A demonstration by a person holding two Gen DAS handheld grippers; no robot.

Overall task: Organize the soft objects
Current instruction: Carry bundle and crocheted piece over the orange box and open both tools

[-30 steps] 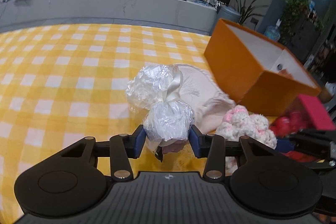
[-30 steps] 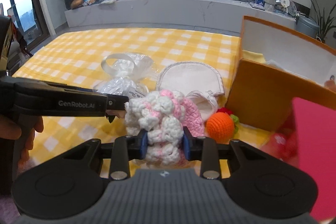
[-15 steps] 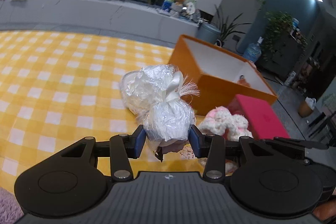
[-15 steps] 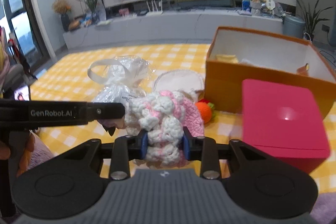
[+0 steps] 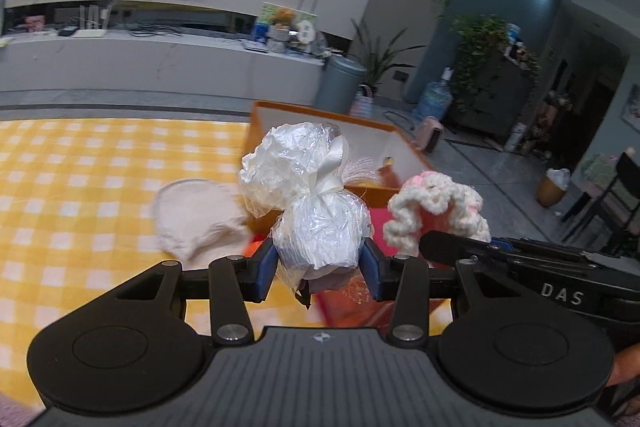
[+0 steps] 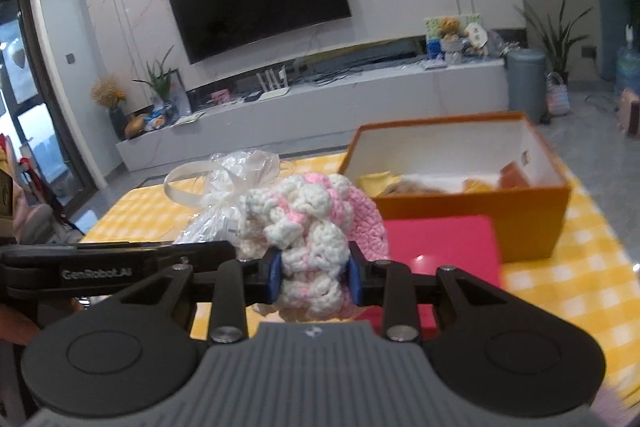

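My left gripper (image 5: 320, 267) is shut on a clear plastic bag (image 5: 316, 211) of white stuff tied with a white ribbon, held above the table. My right gripper (image 6: 314, 277) is shut on a pink-and-white crocheted piece (image 6: 308, 223), also lifted; it shows in the left wrist view (image 5: 436, 203) too. The bag shows in the right wrist view (image 6: 224, 195), just left of the crochet. An open orange box (image 6: 472, 203) with white walls stands ahead and holds several soft things. A pink lid (image 6: 444, 247) lies in front of it.
A cream fabric pouch (image 5: 196, 215) lies on the yellow-checked cloth (image 5: 80, 179) left of the box. Part of an orange toy (image 5: 256, 247) peeks out beside my left finger. A grey TV bench (image 6: 320, 111) runs behind the table.
Both grippers have risen with their loads, and the views have tilted up. The orange box and pink lid now sit lower and closer ahead.
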